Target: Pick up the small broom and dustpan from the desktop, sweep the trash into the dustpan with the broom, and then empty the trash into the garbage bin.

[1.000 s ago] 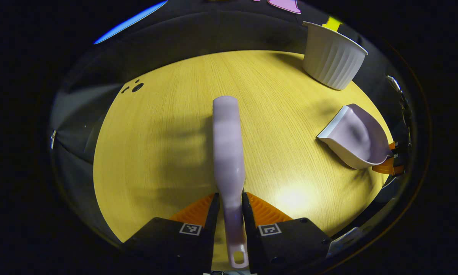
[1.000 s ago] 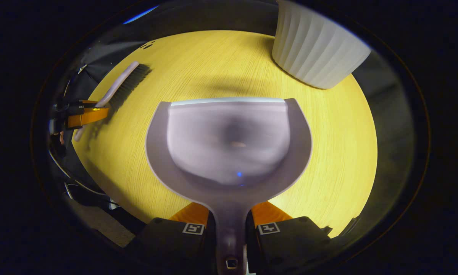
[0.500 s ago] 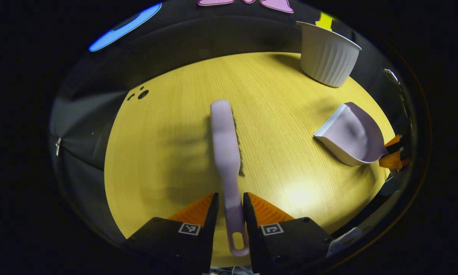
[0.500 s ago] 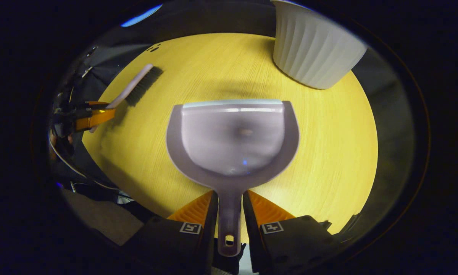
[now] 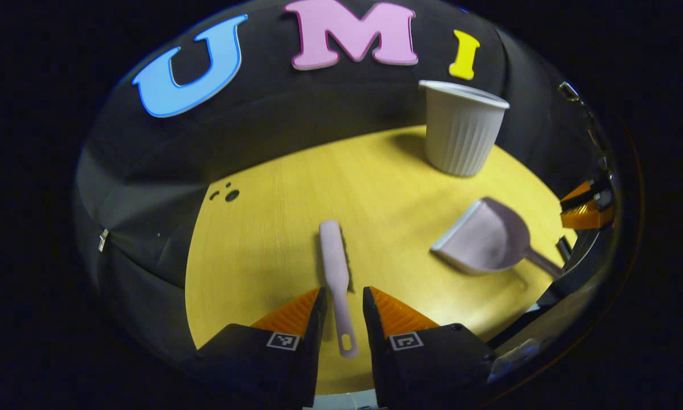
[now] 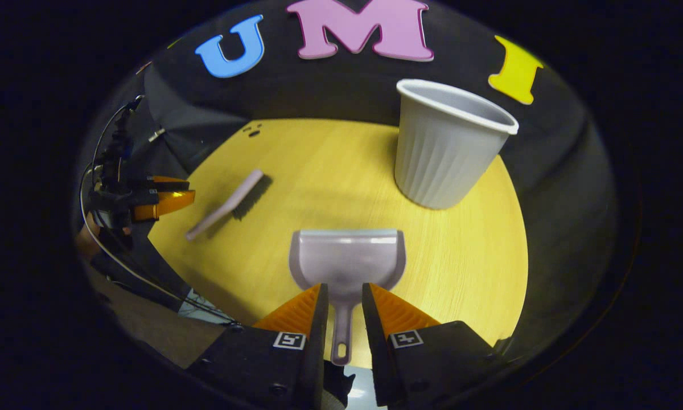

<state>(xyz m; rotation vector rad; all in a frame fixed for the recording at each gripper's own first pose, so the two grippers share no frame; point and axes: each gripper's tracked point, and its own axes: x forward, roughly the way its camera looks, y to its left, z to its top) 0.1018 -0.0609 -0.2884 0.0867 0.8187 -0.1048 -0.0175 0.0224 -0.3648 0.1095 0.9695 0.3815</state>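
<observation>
The lilac broom [image 5: 334, 256] lies flat on the yellow round table [image 5: 262, 256], handle end toward me. My left gripper [image 5: 341, 296] hovers above and behind that handle, narrowly open, its fingers clear of it. The lilac dustpan [image 6: 347, 256] rests on the table with its mouth facing away. Above its handle stands my right gripper [image 6: 342, 293], narrowly open and holding nothing. The broom [image 6: 227, 205] lies left of the dustpan. The white ribbed bin [image 6: 444, 148] stands upright at the table's far right. The dustpan [image 5: 484, 239] and the right gripper [image 5: 585, 208] are at the right of the left gripper view.
The left gripper [image 6: 159, 199] and the hand [image 6: 85, 242] holding it, with cables, are at the left of the right gripper view. Small dark holes [image 5: 227, 195] mark the table's far left. The bin [image 5: 461, 134] stands close to the black cloth wall.
Both grippers have let go and drawn up and back. Broom and dustpan, held a second ago, now lie on the table and look smaller. The wall has come into view.
</observation>
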